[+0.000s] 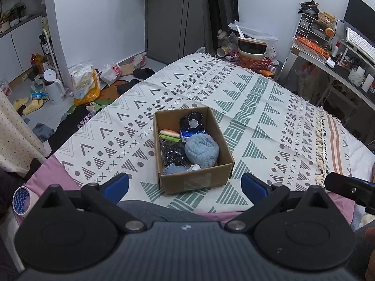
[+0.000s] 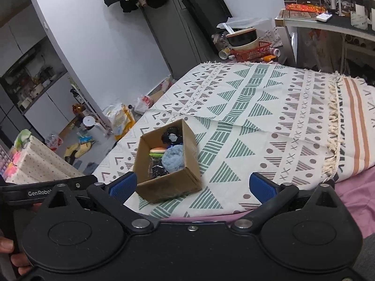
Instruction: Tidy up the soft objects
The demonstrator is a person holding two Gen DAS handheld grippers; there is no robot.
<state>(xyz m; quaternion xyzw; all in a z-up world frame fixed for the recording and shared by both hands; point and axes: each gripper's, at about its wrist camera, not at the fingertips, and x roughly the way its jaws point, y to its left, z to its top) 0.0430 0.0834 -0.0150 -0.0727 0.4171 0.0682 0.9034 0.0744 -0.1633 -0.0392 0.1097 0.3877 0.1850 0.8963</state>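
The left gripper (image 1: 185,186) hangs low at the near edge of the bed, its blue-padded fingers (image 1: 116,186) spread wide with nothing between them; the right gripper (image 2: 192,188) sits just to its right at much the same height, jaws likewise wide apart and empty, and its dark body pokes into the right side of the left wrist view; a roll of tape (image 1: 22,197) lies on the pink sheet (image 1: 44,175) at the near left; just beyond the fingertips a small cardboard box (image 1: 194,182) stands open on the patterned blanket (image 1: 257,107), apart from both tools; inside it the soft things are packed close: a fluffy blue roll (image 1: 202,151) fills the near right part, a dark crinkled bag (image 1: 172,153) lies to its left, a toy hamburger (image 1: 170,135) rests against the left wall, a blue packet (image 1: 187,135) sits between burger and roll, and a black ruffled piece with a pale centre (image 1: 192,121) occupies the far corner; a paler blue item (image 1: 174,169) is tucked against the near wall, too hidden to identify; past the bed's far end a red basket (image 1: 253,62) holds stacked bowls (image 1: 252,46); on the floor to the left stand a white kettle (image 1: 52,86) and yellow slippers (image 1: 28,105); a desk with a keyboard (image 1: 361,43) lines the far right.
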